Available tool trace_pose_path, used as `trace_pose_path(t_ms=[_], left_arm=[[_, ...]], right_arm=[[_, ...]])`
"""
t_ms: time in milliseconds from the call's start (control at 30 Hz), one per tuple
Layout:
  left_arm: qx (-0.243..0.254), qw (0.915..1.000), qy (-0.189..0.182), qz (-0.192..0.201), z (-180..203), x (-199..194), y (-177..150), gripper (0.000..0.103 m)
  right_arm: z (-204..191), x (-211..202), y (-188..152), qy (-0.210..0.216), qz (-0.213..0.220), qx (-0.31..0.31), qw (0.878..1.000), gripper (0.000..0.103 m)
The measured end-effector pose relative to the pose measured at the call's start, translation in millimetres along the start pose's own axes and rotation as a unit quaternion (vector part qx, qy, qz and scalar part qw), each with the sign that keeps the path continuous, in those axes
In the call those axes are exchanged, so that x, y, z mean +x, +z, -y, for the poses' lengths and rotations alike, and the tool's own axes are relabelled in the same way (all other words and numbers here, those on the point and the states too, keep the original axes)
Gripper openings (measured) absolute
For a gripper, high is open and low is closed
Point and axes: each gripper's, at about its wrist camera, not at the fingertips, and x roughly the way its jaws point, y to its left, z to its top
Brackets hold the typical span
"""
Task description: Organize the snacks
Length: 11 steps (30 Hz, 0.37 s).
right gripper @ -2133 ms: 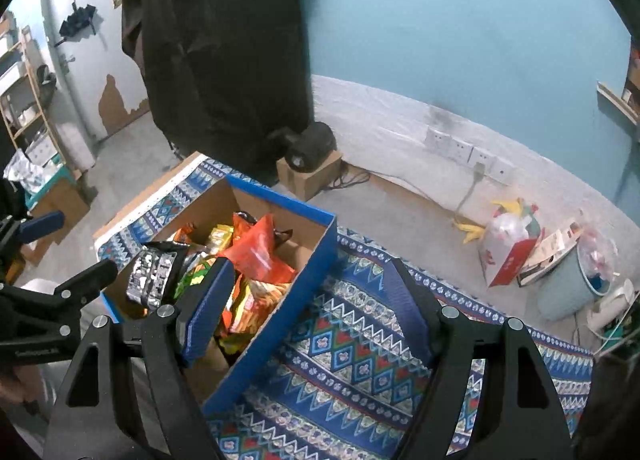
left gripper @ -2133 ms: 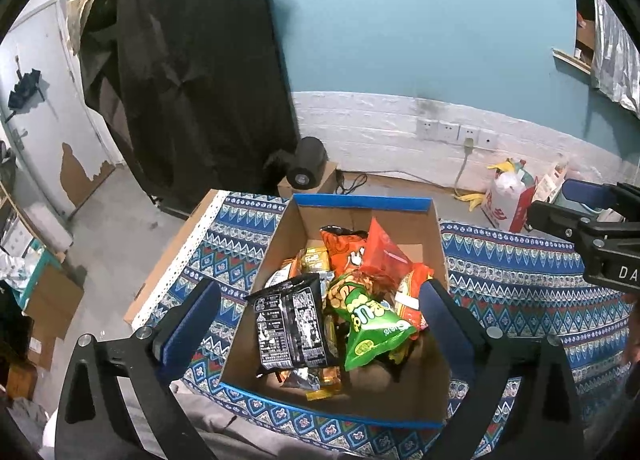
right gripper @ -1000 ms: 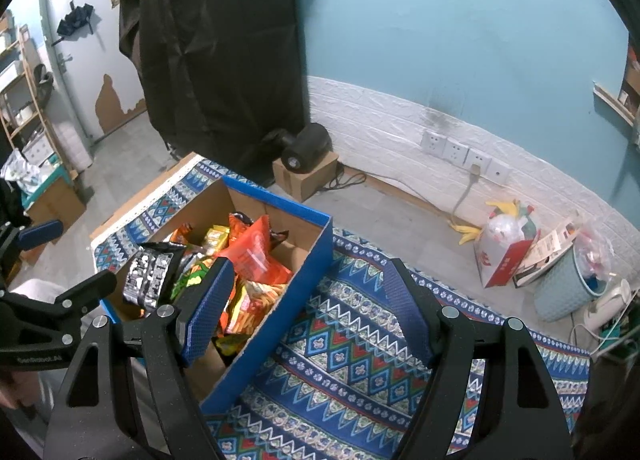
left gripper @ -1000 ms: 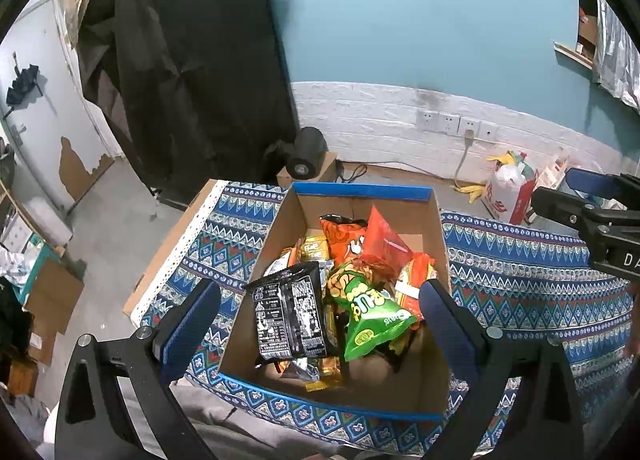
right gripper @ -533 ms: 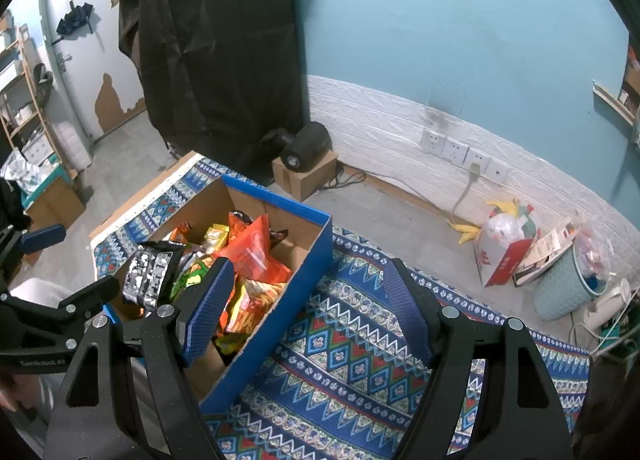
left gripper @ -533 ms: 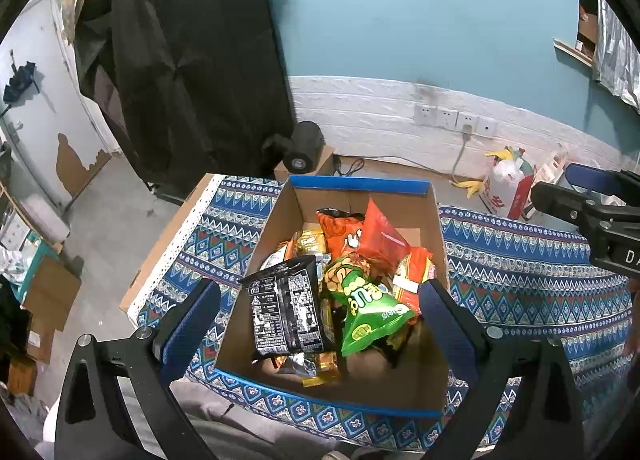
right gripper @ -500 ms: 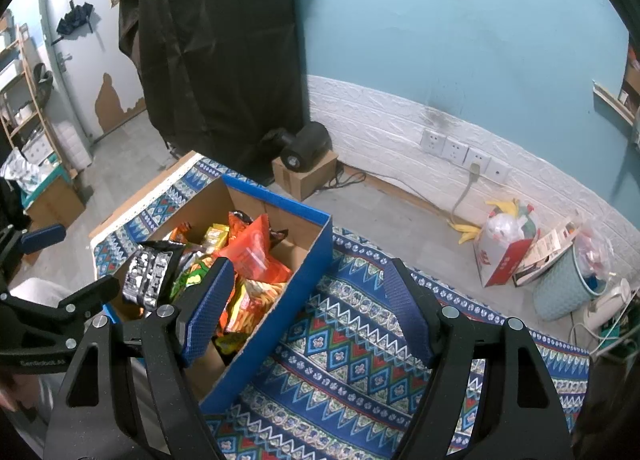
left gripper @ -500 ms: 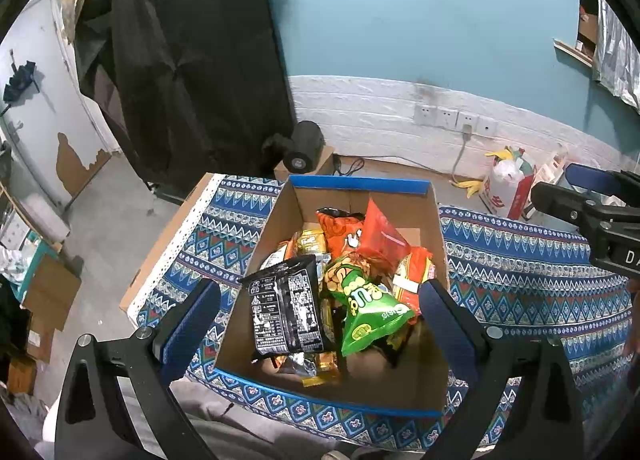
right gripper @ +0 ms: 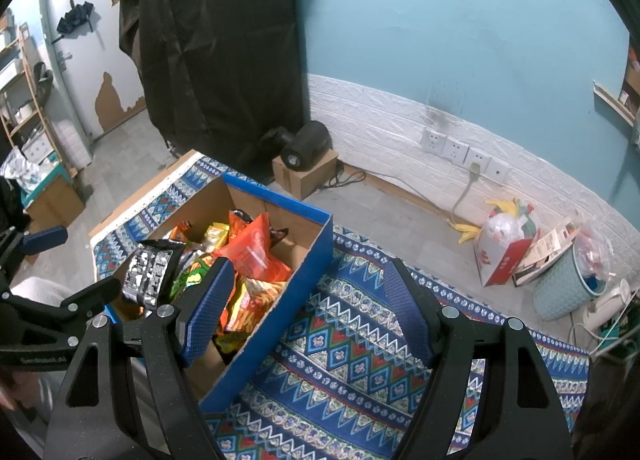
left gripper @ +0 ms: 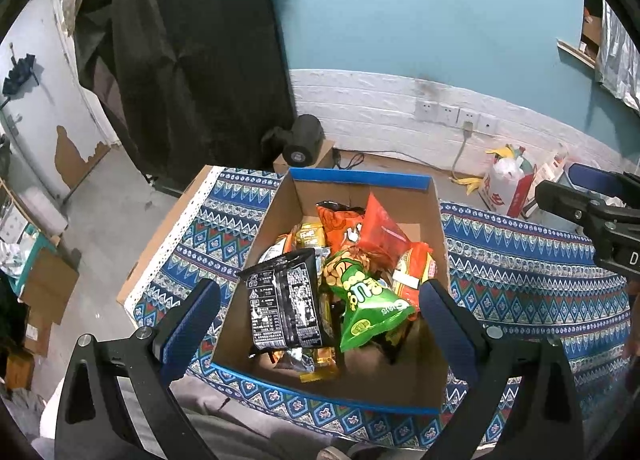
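A blue-edged cardboard box [left gripper: 362, 178] [right gripper: 316, 248] sits on a table under a patterned blue cloth [left gripper: 520, 260] [right gripper: 352, 344]. It holds several snack bags: a black packet [left gripper: 286, 300] [right gripper: 146, 272], a green bag [left gripper: 366, 306], a red bag [left gripper: 380, 230] [right gripper: 250, 242] and orange ones. My left gripper [left gripper: 320, 312] hangs open above the box's near half, nothing between its blue pads. My right gripper [right gripper: 308, 308] stands open over the box's right wall and the cloth, also empty.
A black speaker on a small carton [right gripper: 306, 150] stands on the floor behind the table, with a black cloth hanging [left gripper: 192, 60] to its left. At the right are a red-and-white bag [right gripper: 504, 248], a pale basket [right gripper: 568, 284] and wall sockets with a cable.
The left wrist view has shifted slightly, the box sitting a little higher in it than a second ago. Both grippers stay open and the snacks lie as before.
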Motion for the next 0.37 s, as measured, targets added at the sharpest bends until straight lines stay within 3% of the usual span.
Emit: trace_pose_path(t_ms=[367], left_arm=[[-0.005,0.9999,-0.015,0.001,1.9,-0.1,-3.8,0.100]], right_arm=[[1.6,-1.1,-1.2,-0.001,-0.001,0.001,1.000,0.076]])
